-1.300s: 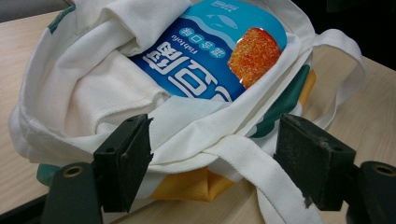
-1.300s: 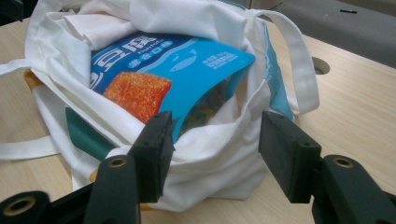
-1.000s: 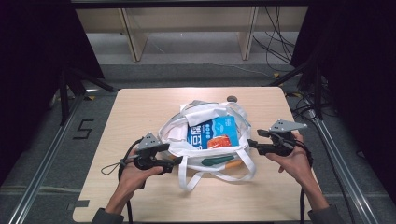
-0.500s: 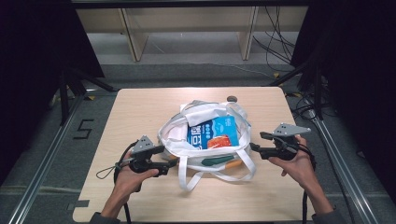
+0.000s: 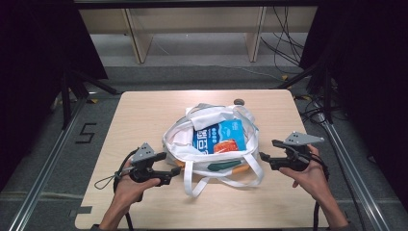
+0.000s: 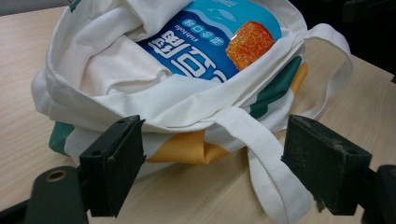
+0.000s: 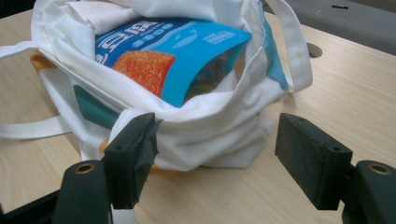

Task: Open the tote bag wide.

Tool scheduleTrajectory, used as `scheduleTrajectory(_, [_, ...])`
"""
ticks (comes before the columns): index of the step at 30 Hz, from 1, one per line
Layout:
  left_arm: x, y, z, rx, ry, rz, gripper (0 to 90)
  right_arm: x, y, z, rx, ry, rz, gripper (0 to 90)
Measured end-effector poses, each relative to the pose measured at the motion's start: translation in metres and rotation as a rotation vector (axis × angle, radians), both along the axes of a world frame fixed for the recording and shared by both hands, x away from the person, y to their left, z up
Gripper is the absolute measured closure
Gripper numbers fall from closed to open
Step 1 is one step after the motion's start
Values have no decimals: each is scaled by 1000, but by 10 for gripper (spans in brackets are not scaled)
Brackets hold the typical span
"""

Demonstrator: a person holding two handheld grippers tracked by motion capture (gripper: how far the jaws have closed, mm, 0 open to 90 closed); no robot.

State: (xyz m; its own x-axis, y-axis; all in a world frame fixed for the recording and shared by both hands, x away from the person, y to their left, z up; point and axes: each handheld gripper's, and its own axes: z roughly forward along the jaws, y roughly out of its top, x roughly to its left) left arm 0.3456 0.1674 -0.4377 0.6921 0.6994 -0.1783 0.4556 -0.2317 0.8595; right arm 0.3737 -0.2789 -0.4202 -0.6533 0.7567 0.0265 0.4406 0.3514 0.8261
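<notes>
- Tote bag (image 5: pixel 211 144): white cloth with green and orange patches, lying slumped near the middle of the surface (image 5: pixel 144 110), its mouth gaping upward.
- Snack packet (image 5: pixel 219 138): blue, printed with white characters and an orange square; it lies inside the bag, its upper face showing through the opening.
- Handles: one white strap (image 5: pixel 192 180) loops out over the near edge of the bag onto the wood; another (image 7: pixel 292 46) curls beside the far end of the bag.
- Left hand-held gripper (image 5: pixel 175 172): held level just beside the bag's near left corner, pointing at it. Its jaws have just been opening and stand wide apart. In the left gripper view the bag's rim and a strap (image 6: pixel 261 154) lie ahead in the gap, and neither pad presses the cloth.
- Right hand-held gripper (image 5: pixel 264 159): held level just beside the bag's near right end, pointing inward. Its jaws have also just been opening and are spread apart; in the right gripper view the bag's folded end (image 7: pixel 219 140) sits in front of them, ungripped.
- Hands: the left hand (image 5: pixel 132 185) and right hand (image 5: pixel 310 175) come in from the near edge, each around one gripper body.
- Small round dark thing (image 5: pixel 238 101): on the surface just beyond the bag; what it is cannot be told.
</notes>
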Motion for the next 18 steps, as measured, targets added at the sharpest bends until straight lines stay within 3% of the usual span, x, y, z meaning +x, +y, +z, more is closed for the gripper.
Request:
scheduleTrajectory(1, [0, 0, -1, -8, -5, -4, 193, 0, 0, -1, 2, -14, 4, 305])
scheduleTrajectory(5, [-3, 2, -4, -1, -8, -11, 189, -3, -1, -4, -4, 6, 3, 301])
scheduleTrajectory(6, [-4, 1, -5, -9, 7, -7, 188, -2, -3, -4, -13, -13, 15, 300])
scheduleTrajectory(9, [-5, 1, -9, -4, 7, -17, 184, -5, -4, -4, -11, -15, 12, 296])
scheduleTrajectory(10, [-6, 0, -9, -11, 13, -12, 182, -6, -4, -4, -4, 5, 9, 296])
scheduleTrajectory(14, [-9, 0, -12, -12, 13, -17, 180, -9, -4, -5, -6, -8, 18, 293])
scheduleTrajectory(16, [-11, 0, -12, -2, 7, -12, 178, -13, -3, -5, -4, 22, 13, 290])
scheduleTrajectory(17, [-13, 0, -12, 0, 2, -20, 178, -12, -3, -7, -4, -13, 15, 288])
scheduleTrajectory(18, [-13, 1, -12, 6, -7, -27, 178, -14, -3, -6, -7, 14, 18, 288])
